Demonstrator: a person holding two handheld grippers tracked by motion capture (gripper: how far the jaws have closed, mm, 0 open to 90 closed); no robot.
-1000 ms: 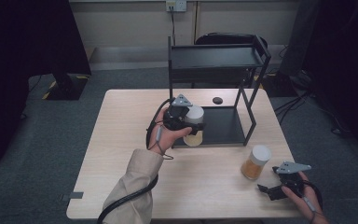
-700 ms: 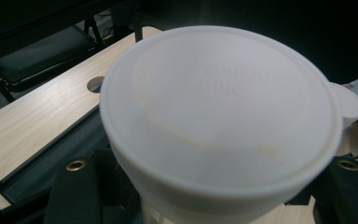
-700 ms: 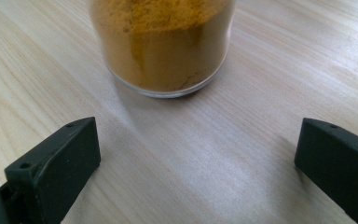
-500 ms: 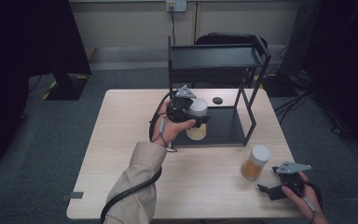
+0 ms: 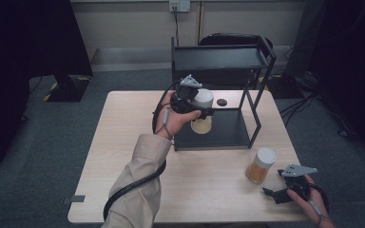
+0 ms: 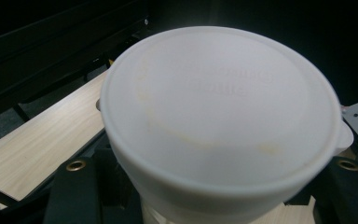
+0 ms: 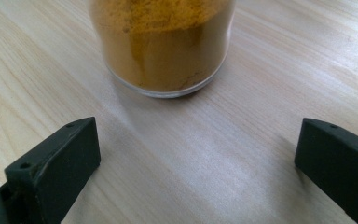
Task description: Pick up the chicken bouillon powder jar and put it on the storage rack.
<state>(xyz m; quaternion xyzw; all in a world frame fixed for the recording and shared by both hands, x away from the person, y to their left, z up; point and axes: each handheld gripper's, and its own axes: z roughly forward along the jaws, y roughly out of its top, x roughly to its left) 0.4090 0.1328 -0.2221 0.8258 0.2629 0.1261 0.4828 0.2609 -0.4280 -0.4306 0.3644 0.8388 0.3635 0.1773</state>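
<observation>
My left gripper is shut on a pale jar with a white lid and holds it in the air above the lower shelf of the black rack. In the left gripper view the white lid is close up, with the jaws low on both sides of it. A second jar of orange powder with a white lid stands on the table at the right. My right gripper rests open just in front of it, and in the right gripper view that jar stands beyond the wide-apart jaws.
The black two-level rack stands at the back middle of the wooden table. A small dark round thing lies on the table behind the lower shelf. A black cable runs along the left sleeve.
My left gripper has lifted the pale jar and carried it a little up and back, over the rack's lower shelf. The right gripper and the orange jar have kept still.
</observation>
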